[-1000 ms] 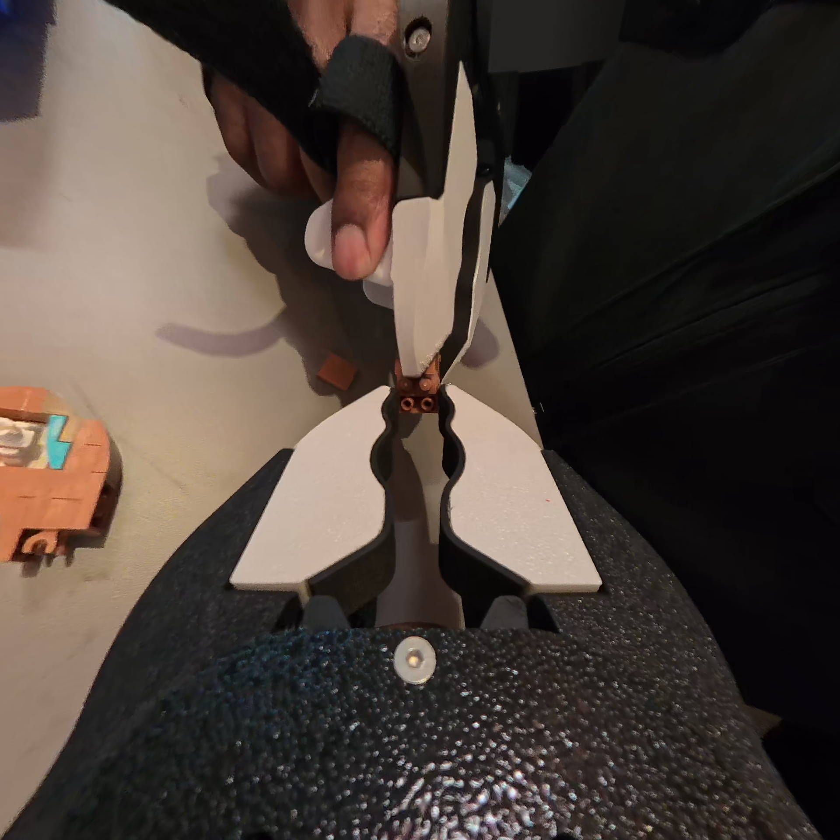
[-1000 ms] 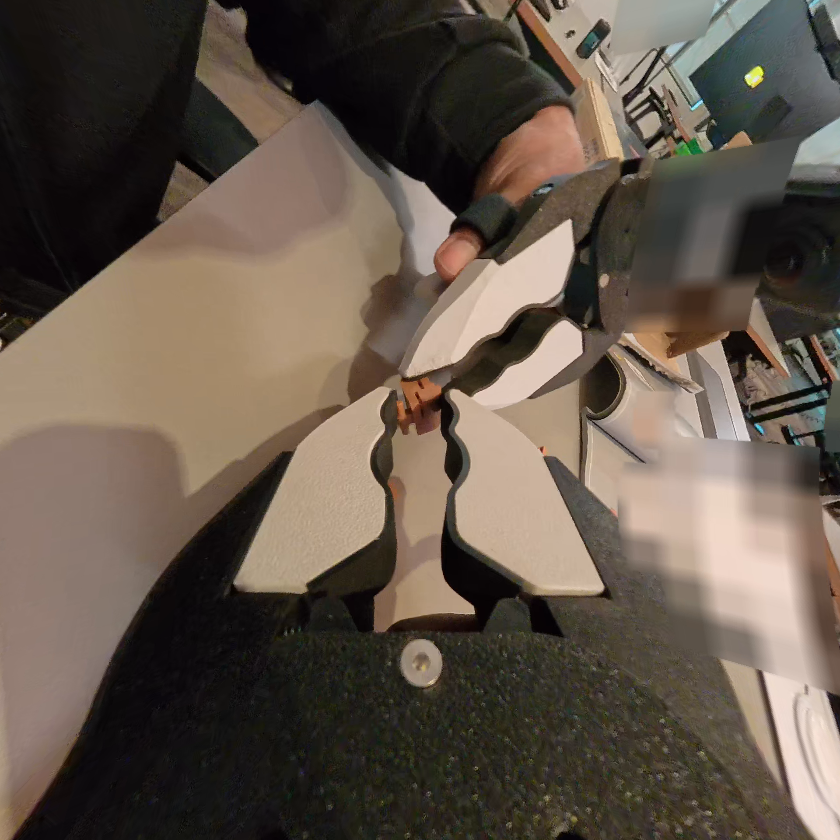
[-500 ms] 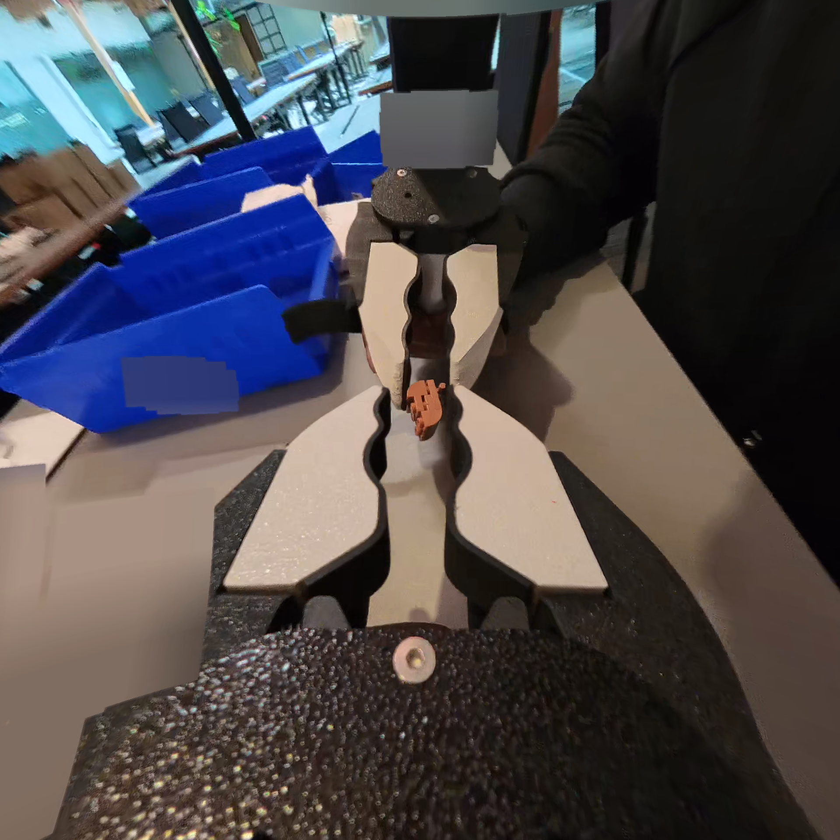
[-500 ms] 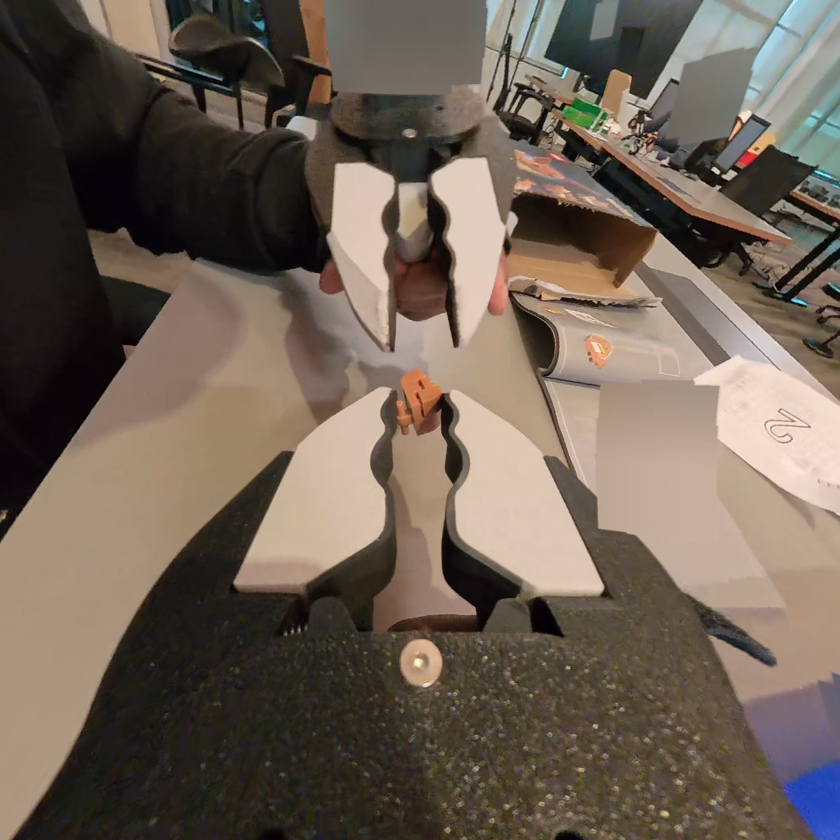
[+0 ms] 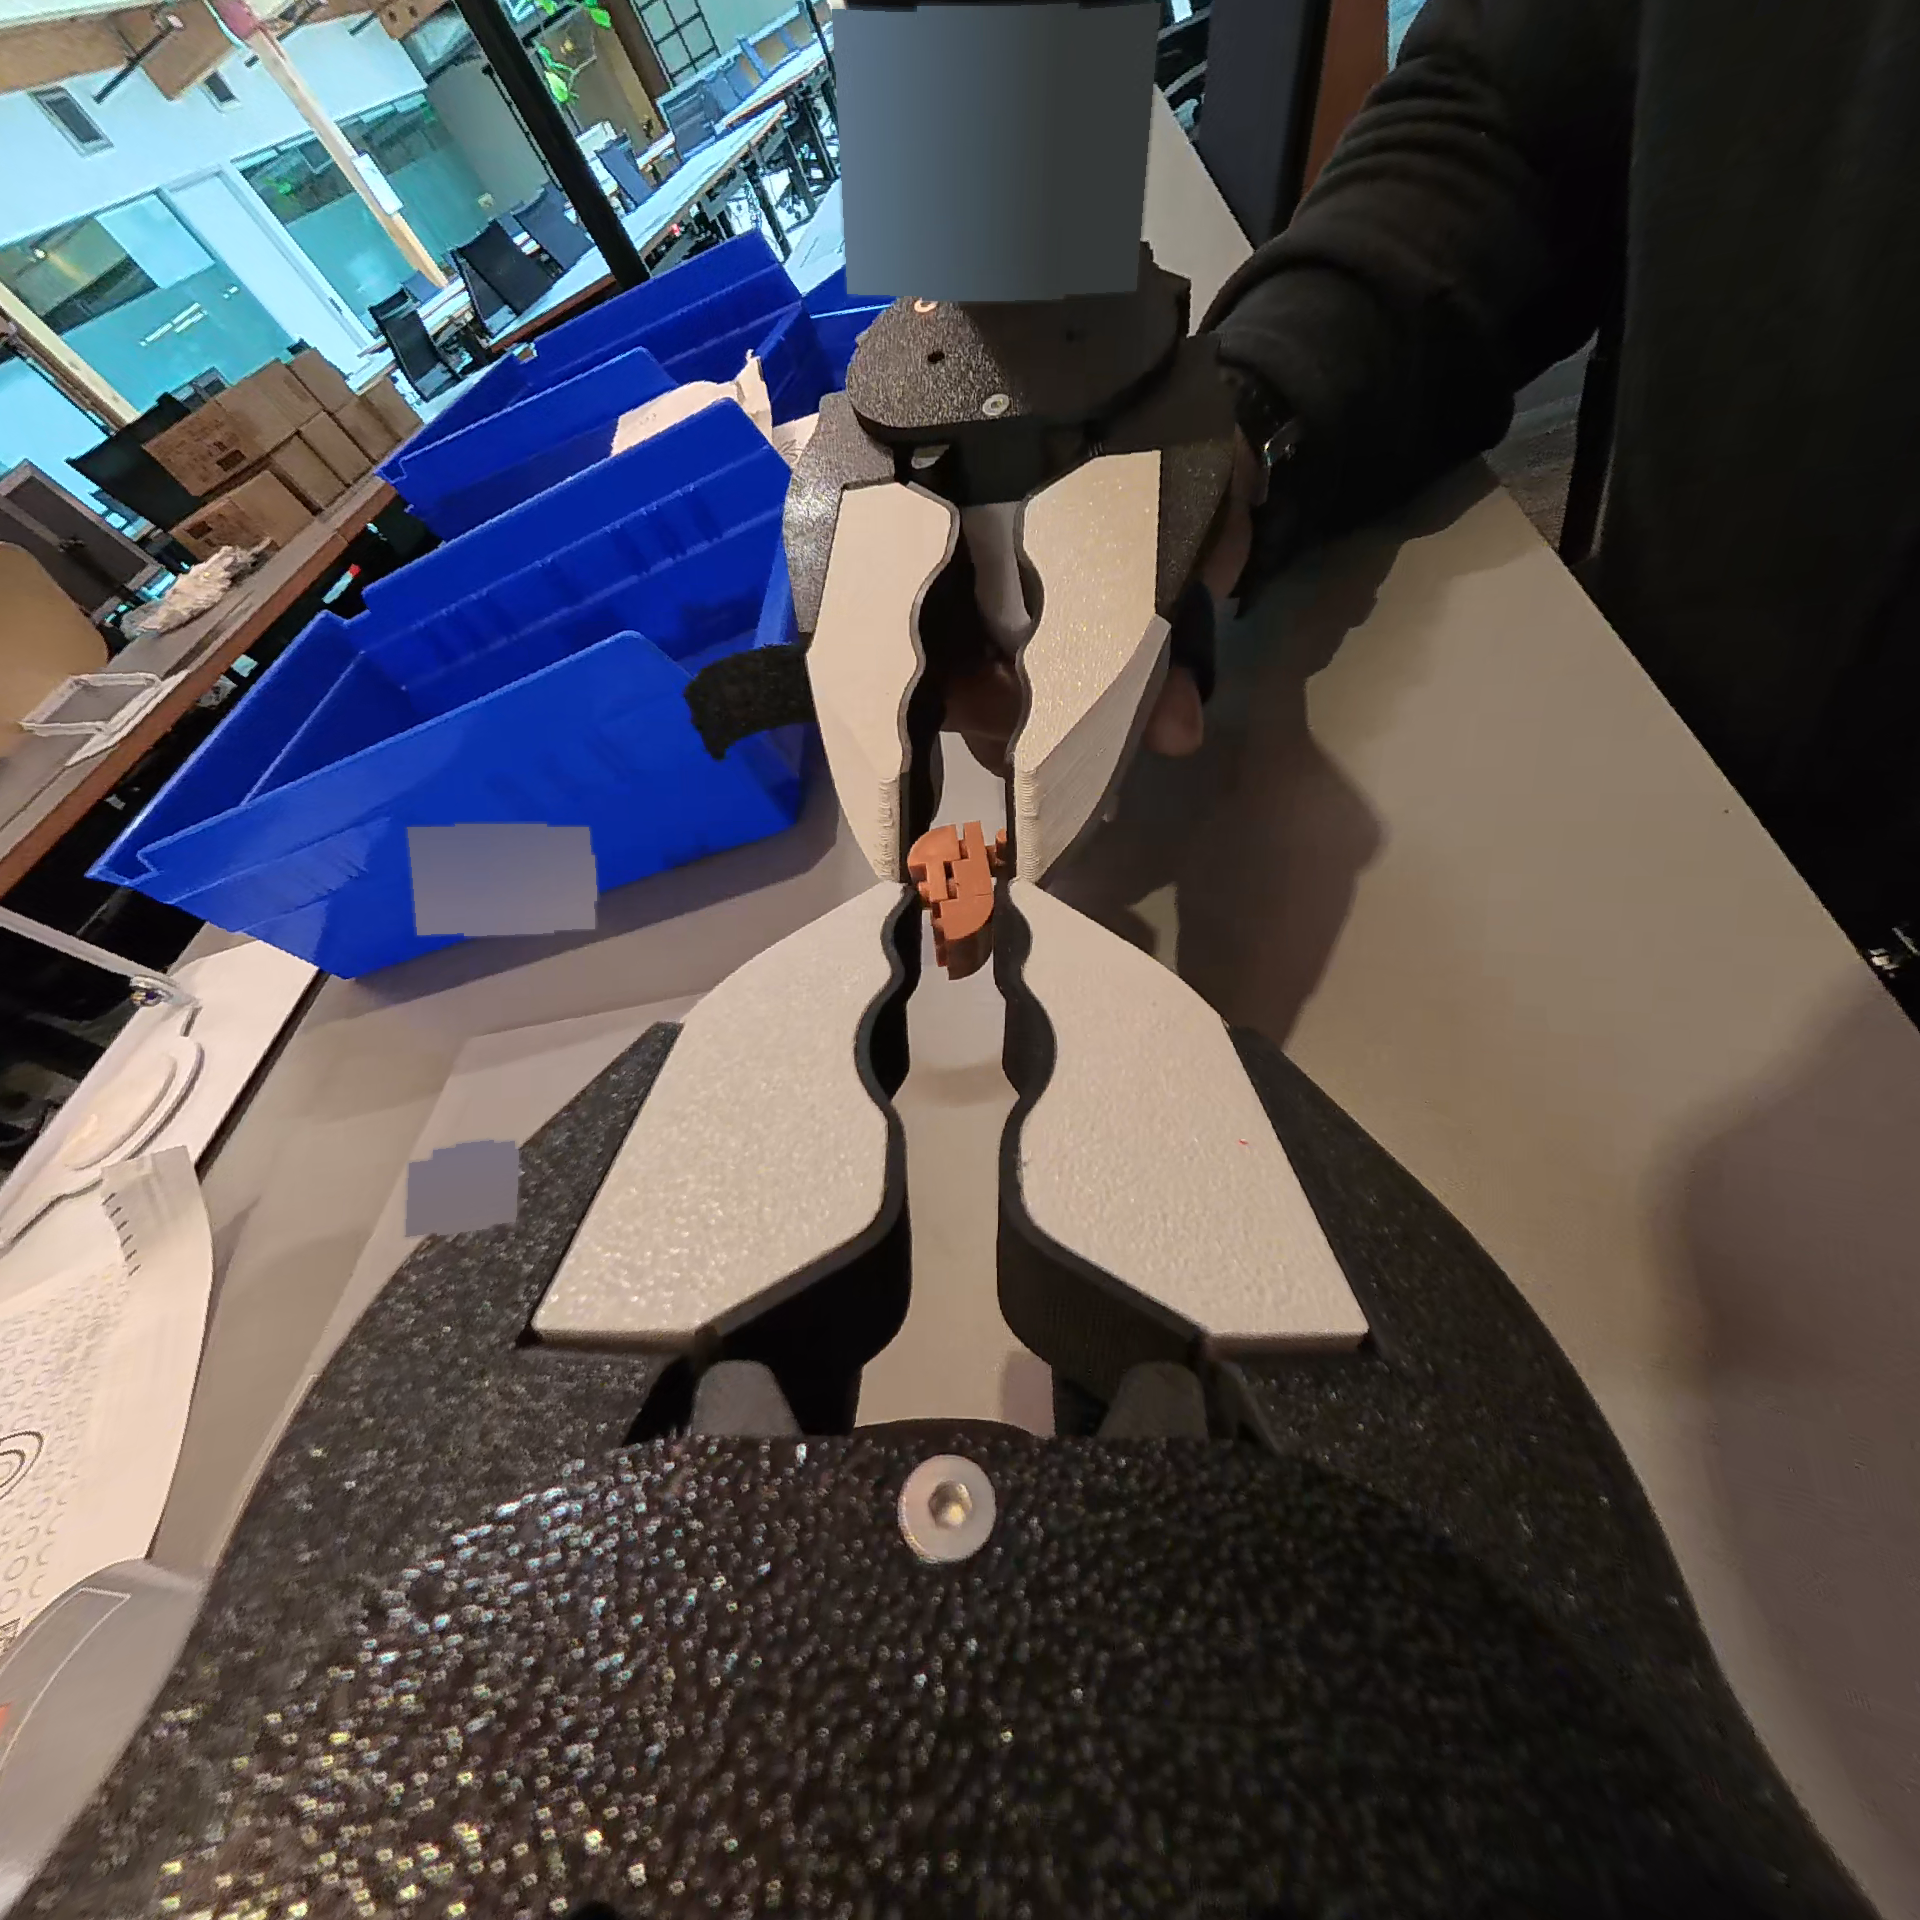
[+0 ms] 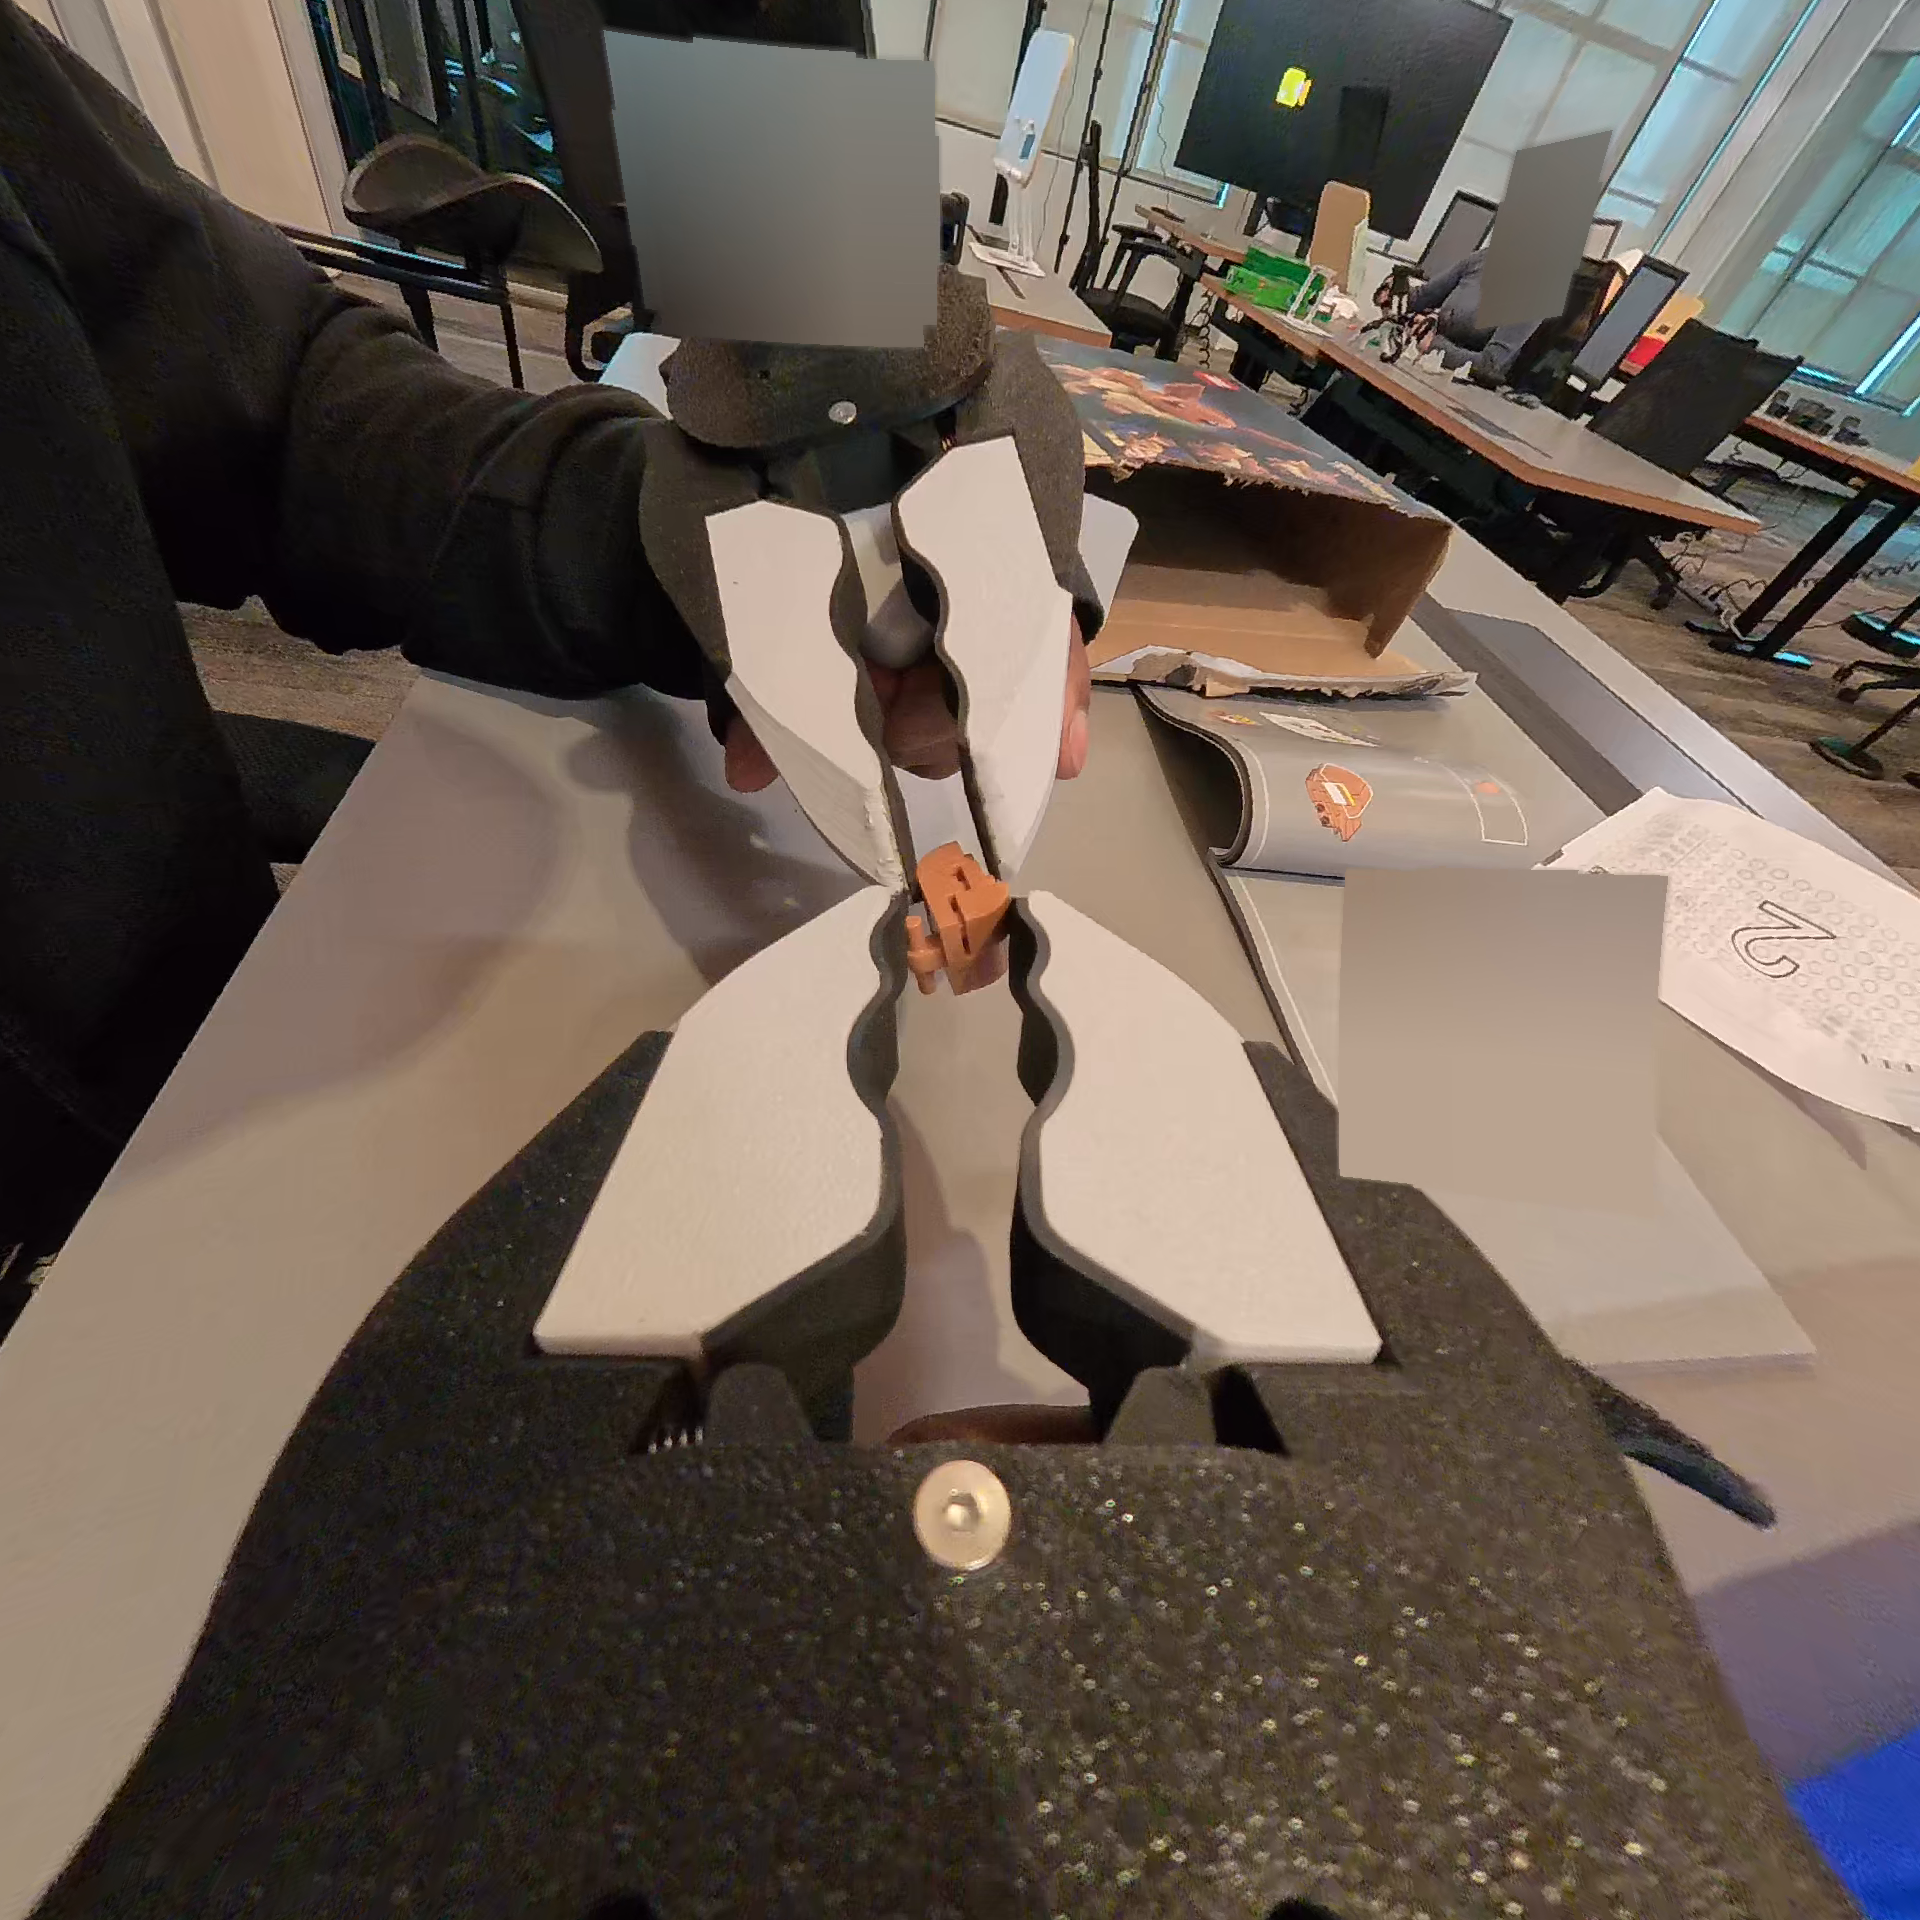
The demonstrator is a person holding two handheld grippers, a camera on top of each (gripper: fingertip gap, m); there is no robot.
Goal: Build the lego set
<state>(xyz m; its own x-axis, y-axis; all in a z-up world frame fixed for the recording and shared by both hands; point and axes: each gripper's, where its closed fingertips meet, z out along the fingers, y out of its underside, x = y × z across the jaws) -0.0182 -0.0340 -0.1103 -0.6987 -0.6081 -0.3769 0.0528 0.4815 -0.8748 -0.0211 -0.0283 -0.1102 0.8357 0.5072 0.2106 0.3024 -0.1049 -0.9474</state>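
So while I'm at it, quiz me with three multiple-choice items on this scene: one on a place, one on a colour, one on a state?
1. Where is the small brick piece?
A. Flat on the table
B. In the air where the two grippers meet tip to tip
C. Inside a bin

2. What colour are the storage bins?
A. Blue
B. Green
C. Red

3. What state is the cardboard box in?
A. Taped shut
B. Crushed flat
C. Open, with a torn edge

Answers:
1 B: the brick piece sits off the table, between the fingertips of the left gripper and the right gripper.
2 A: the bins beside the grippers are plainly blue.
3 C: the cardboard box gapes open towards the camera, its lower flap ragged.
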